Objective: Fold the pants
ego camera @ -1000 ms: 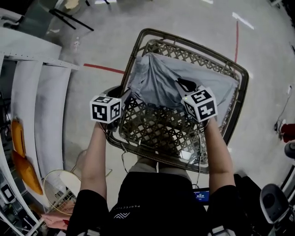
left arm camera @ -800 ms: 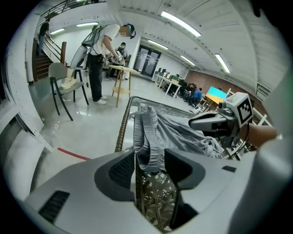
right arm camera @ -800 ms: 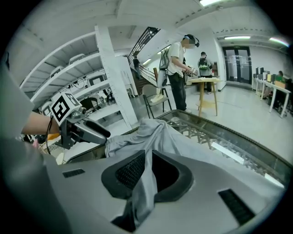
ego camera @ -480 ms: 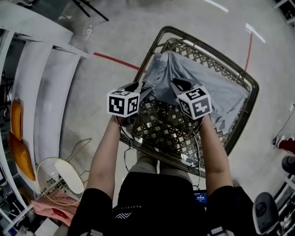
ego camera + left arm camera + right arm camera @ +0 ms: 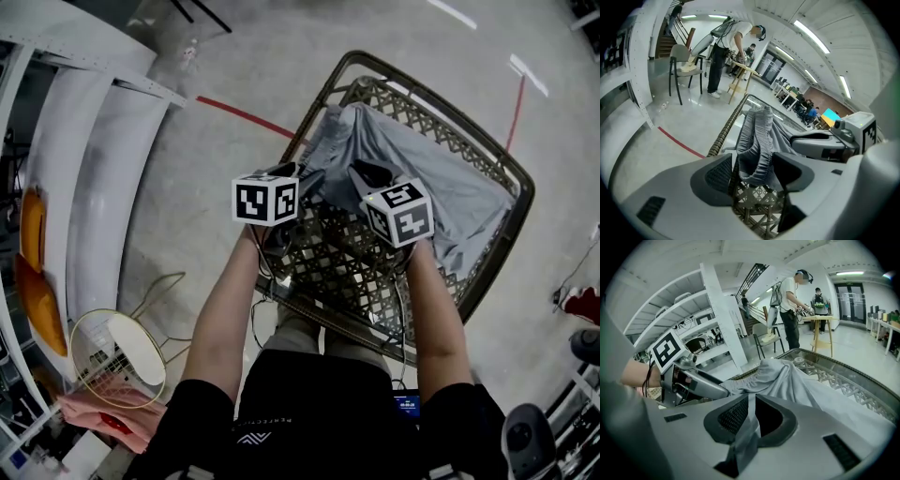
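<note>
Far over at the left edge of the head view, white shelving (image 5: 84, 178) runs top to bottom, with an orange shape (image 5: 28, 291) tucked behind it. At the lower left a round wire frame (image 5: 117, 361) holding a white disc stands on the floor, and a pink cloth (image 5: 94, 412) lies just below it. A red floor line (image 5: 244, 114) slants from the shelving toward the worktop (image 5: 342, 277), a lattice-woven piece with a thick rim that fills the centre and right of the frame.

The left gripper (image 5: 754, 172) hangs over the worktop's left rim. Its jaws have just been opening and stand wide apart, and the gathered waistband of the pants (image 5: 441, 178) droops loose between them without the pads pressing it. Just to its right, near but apart, the right gripper (image 5: 751, 416) has its jaws closed narrow on a fold of the same grey fabric.

The pants lie spread over the upper and right part of the worktop, bunched high by the two grippers, and open lattice shows nearer the person. In the gripper views a chair (image 5: 686, 69) and a standing person (image 5: 790, 310) at a small wooden table (image 5: 816, 318) are well behind the worktop. At the upper right of the head view a second red line (image 5: 516, 112) crosses the floor.
</note>
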{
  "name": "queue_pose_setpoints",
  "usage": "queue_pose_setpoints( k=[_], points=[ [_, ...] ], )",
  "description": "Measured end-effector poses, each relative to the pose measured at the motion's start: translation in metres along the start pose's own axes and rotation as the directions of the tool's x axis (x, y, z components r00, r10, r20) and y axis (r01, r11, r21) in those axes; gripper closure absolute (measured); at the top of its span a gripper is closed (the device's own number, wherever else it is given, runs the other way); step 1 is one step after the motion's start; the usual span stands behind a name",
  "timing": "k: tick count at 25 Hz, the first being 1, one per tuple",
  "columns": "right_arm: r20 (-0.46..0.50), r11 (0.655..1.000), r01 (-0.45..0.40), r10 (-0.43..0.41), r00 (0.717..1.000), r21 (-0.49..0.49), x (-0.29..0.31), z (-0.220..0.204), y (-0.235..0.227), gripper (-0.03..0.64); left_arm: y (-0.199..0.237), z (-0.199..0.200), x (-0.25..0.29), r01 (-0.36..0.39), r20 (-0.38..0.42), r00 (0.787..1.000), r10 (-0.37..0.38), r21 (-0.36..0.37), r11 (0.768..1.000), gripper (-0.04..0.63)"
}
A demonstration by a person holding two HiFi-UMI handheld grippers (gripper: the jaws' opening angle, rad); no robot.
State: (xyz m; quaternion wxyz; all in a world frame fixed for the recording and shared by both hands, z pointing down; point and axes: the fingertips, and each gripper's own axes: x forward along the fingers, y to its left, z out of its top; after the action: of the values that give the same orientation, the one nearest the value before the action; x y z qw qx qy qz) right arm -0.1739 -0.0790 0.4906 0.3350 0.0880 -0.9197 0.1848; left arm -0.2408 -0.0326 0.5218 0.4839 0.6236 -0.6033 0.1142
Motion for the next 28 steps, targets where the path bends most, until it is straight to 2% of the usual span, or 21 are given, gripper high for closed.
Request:
queue_pose_setpoints(
  k=[6,11,15,21,28],
  points=[
    [0.005,1.0,-0.005,0.005,1.0,0.016,0.001,-0.001,0.0,0.575,0.002,0.002,0.006,-0.025,0.016,1.0,0.025,-0.017,1.0,0.394],
    [0.016,1.0,0.0,0.0,1.0,0.023,-0.002,0.0,0.0,0.575,0.004,0.001,0.006,-0.04,0.005,0.999,0.04,0.026,0.999,0.479],
    [0.025,0.999,0.01,-0.011,1.0,0.031,-0.006,0.002,-0.001,0.575,-0.004,0.011,0.001,-0.031,0.044,0.999,0.029,0.055,0.998,0.535],
    [0.063,0.997,0.037,-0.041,0.997,0.062,-0.023,0.006,-0.01,0.575,-0.027,0.023,-0.003,-0.034,0.067,0.998,0.022,0.187,0.982,0.546],
    [0.114,0.987,0.08,-0.096,0.989,0.143,-0.06,-0.001,-0.027,0.575,-0.066,0.04,-0.002,-0.001,0.076,0.997,-0.02,0.263,0.965,0.546]
  ],
)
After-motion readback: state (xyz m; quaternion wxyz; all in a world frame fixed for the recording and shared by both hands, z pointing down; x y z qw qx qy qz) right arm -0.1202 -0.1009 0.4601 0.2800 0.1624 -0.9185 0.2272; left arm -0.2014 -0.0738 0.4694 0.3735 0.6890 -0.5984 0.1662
